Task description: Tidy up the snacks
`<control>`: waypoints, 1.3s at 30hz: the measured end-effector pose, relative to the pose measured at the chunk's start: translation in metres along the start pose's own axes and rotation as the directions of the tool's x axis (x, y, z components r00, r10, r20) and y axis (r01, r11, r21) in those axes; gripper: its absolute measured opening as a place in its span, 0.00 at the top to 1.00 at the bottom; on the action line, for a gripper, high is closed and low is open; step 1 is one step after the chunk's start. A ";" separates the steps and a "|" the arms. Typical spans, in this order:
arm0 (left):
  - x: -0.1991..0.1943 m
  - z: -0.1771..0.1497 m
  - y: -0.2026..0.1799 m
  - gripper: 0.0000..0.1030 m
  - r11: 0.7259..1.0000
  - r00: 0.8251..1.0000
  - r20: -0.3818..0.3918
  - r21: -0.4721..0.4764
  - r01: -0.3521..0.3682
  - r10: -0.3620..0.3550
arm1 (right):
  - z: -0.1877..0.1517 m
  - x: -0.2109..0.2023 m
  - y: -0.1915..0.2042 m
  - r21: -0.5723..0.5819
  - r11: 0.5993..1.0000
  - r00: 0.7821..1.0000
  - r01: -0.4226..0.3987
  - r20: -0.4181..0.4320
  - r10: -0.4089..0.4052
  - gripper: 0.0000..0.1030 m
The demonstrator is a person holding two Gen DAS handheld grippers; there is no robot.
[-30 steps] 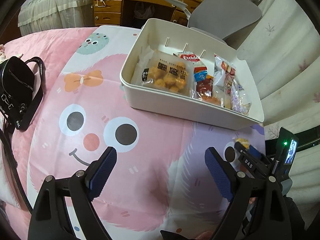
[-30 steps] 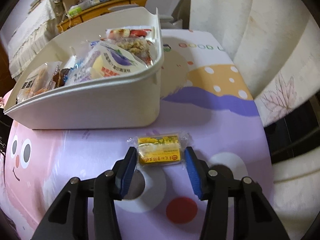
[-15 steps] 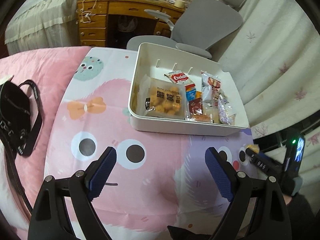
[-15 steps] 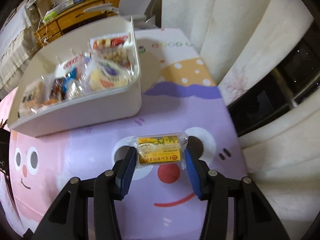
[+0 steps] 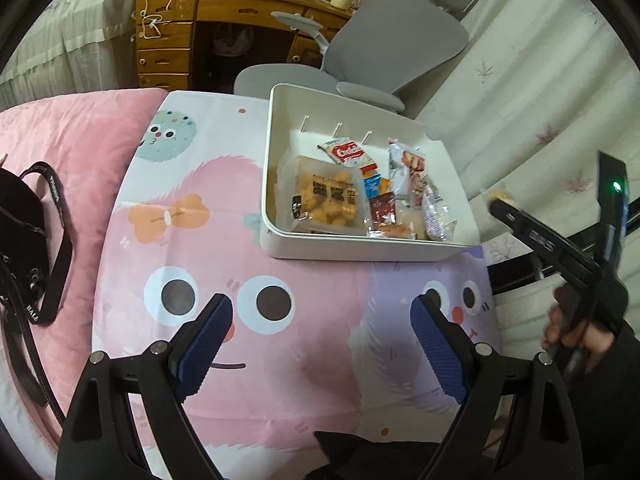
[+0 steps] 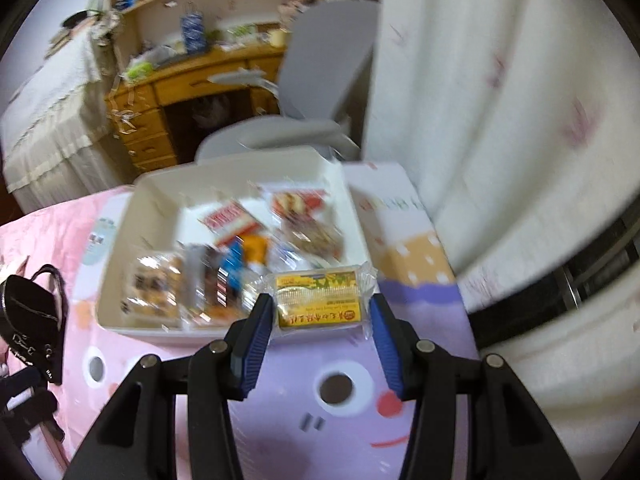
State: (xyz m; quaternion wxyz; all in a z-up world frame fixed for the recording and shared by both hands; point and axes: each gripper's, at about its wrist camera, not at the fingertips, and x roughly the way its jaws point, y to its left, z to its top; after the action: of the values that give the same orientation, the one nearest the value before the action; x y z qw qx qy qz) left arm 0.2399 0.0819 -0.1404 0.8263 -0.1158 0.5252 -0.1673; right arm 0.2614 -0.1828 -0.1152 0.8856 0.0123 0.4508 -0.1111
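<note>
A white bin [image 5: 276,160] holding several snack packets sits on a cartoon bedspread; it also shows in the right wrist view [image 6: 116,272]. My right gripper [image 6: 320,312] is shut on a yellow snack packet [image 6: 320,300], held in the air above the bin's near right corner. In the left wrist view the right gripper [image 5: 500,200] shows at the right, raised beside the bin. My left gripper [image 5: 320,320] is open and empty, hovering over the bedspread in front of the bin.
A black bag with straps [image 5: 24,232] lies on the pink blanket at left. A grey office chair [image 5: 380,48] and a wooden desk [image 5: 200,32] stand behind the bed. White curtains [image 6: 500,120] hang at right.
My right gripper has lifted the yellow packet off the bedspread and carried it up toward the bin. My left gripper has pulled back and risen, still open.
</note>
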 end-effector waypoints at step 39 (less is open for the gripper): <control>-0.131 -0.153 -0.055 0.13 0.948 0.939 0.138 -0.097 -0.304 0.315 | -0.167 -0.153 -0.057 -0.045 0.907 0.902 -0.419 -0.138 0.410 0.00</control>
State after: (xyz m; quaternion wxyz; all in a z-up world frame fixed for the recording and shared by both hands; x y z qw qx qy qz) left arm 0.0418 0.0812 -0.0763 0.8750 -0.0749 0.4783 -0.0063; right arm 0.0296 -0.1900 -0.0875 0.8587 0.0823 0.4964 0.0975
